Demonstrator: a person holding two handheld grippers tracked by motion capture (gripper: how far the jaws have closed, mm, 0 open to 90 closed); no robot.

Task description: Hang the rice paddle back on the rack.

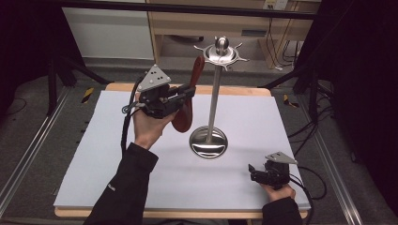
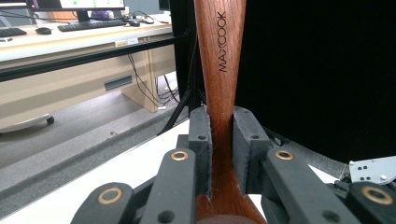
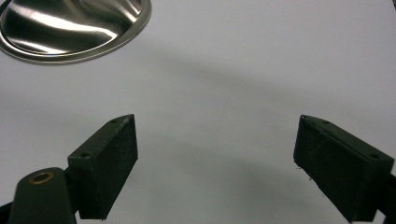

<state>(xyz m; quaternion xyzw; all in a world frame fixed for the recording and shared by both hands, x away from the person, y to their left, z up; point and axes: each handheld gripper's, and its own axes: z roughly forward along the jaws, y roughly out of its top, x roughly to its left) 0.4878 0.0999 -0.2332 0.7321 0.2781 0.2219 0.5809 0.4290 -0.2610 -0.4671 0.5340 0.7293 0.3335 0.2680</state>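
The reddish-brown wooden spoon (image 1: 187, 101) is held upright left of centre in the high view, its handle pinched between the pads of the left tool (image 1: 184, 95). It is raised above the white rectangular surface (image 1: 117, 154), just left of the polished steel utensil stand (image 1: 215, 89). At lower right, the right tool (image 3: 215, 156) is seen with jaws spread over bare surface.

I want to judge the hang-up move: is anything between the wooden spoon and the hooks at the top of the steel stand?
Nothing visible blocks it. The left hand-held gripper is shut on the wooden spoon, held upright just left of the stand's pole. The hooks at the top appear bare, with open air between them and the handle's upper end.
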